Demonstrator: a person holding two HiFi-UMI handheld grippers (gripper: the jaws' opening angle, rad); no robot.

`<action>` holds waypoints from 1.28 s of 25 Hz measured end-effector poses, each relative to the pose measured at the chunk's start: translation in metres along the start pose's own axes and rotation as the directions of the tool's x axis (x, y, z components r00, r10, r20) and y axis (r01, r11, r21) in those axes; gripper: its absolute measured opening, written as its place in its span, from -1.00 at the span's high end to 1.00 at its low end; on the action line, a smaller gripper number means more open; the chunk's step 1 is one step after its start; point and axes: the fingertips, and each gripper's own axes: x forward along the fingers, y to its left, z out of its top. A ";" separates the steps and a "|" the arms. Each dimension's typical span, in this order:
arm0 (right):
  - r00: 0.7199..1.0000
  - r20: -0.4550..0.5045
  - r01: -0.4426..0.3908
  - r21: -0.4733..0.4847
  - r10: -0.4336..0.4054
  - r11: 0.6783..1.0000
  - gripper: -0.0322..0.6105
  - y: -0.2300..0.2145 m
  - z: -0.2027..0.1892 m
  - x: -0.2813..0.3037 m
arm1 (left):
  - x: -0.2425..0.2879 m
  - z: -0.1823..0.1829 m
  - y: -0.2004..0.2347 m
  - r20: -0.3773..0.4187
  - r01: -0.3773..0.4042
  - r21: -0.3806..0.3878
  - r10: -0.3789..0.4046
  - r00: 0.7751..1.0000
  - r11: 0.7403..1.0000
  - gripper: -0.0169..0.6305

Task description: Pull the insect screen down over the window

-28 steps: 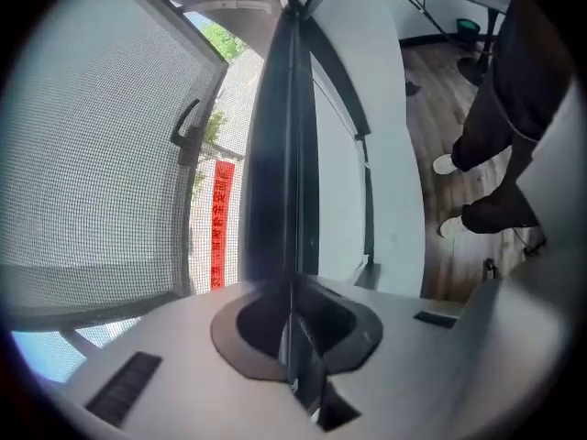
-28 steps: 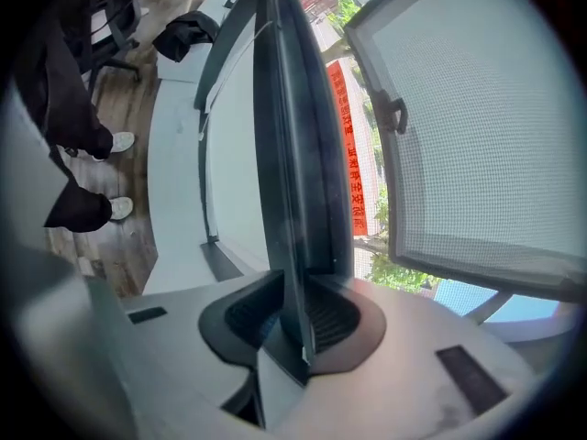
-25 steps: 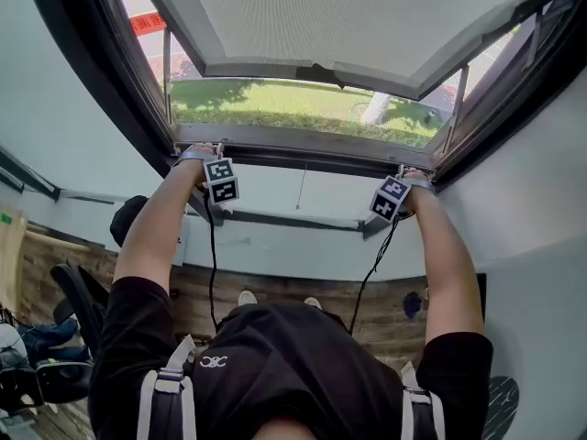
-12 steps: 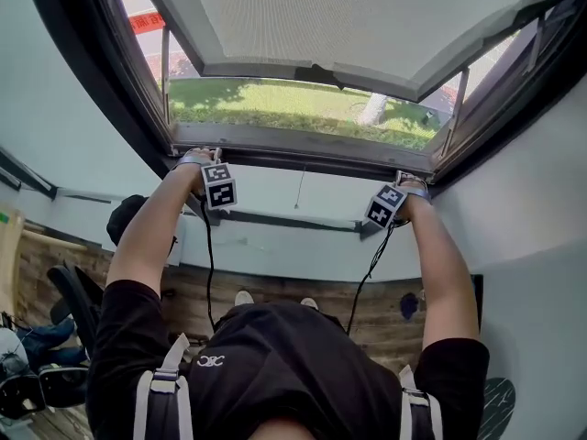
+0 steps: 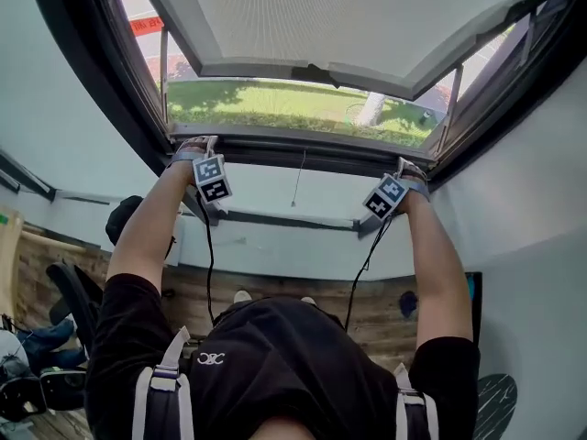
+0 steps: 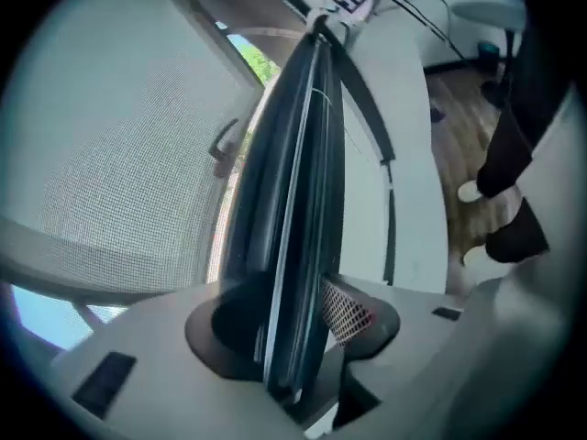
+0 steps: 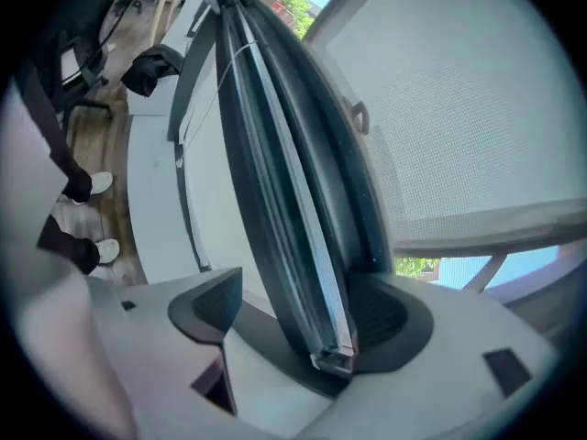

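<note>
The insect screen's dark pull bar (image 5: 303, 147) lies low along the window sill, and its grey mesh (image 6: 101, 136) stretches beyond it. At the bar's left end is my left gripper (image 5: 204, 143), at its right end my right gripper (image 5: 411, 167). In the left gripper view the bar (image 6: 293, 181) runs between the jaws of the left gripper (image 6: 293, 324), which opened wide and have just closed a little; the pads do not squeeze it. In the right gripper view the bar (image 7: 275, 154) passes through the right gripper (image 7: 303, 314), whose jaws have just been opening; a clear gap shows at one pad.
A grey-framed window sash (image 5: 303, 16) tilts outward above the grass. A thin pull cord (image 5: 298, 177) hangs from the bar over the white wall (image 5: 275, 246). Dark window frame posts (image 5: 101, 71) flank the opening. An office chair (image 5: 73, 301) stands on the wooden floor at left.
Both grippers have lifted slightly at the bar's ends and rolled a little, so their marker cubes sit at a new tilt. The bar stays at the sill.
</note>
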 end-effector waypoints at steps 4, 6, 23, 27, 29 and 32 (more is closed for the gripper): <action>1.000 -0.023 -0.021 -0.068 0.019 0.997 -0.26 -0.011 -0.001 -0.009 | -0.012 0.004 0.012 -0.010 0.025 -0.008 -0.025 1.000 1.000 0.31; 0.997 -0.059 -0.062 -0.086 0.057 0.994 -0.31 -0.002 -0.003 -0.010 | -0.012 0.000 0.005 -0.040 0.056 0.013 -0.055 0.998 0.998 0.29; 0.985 -0.117 -0.139 -0.104 0.126 0.985 -0.53 0.042 -0.008 0.019 | 0.018 -0.009 -0.034 -0.101 0.125 0.039 -0.121 0.988 0.991 0.15; 0.986 -0.118 -0.132 -0.107 0.119 0.986 -0.53 0.040 -0.007 0.021 | 0.018 -0.008 -0.033 -0.098 0.107 0.046 -0.102 0.990 0.993 0.12; 0.987 -0.114 -0.124 -0.104 0.112 0.987 -0.53 0.041 -0.007 0.021 | 0.018 -0.008 -0.034 -0.082 0.090 0.033 -0.087 0.993 0.995 0.12; 0.989 -0.113 -0.100 -0.074 0.091 0.992 -0.54 0.042 -0.007 0.023 | 0.021 -0.006 -0.038 -0.061 0.077 -0.006 -0.077 0.995 0.997 0.02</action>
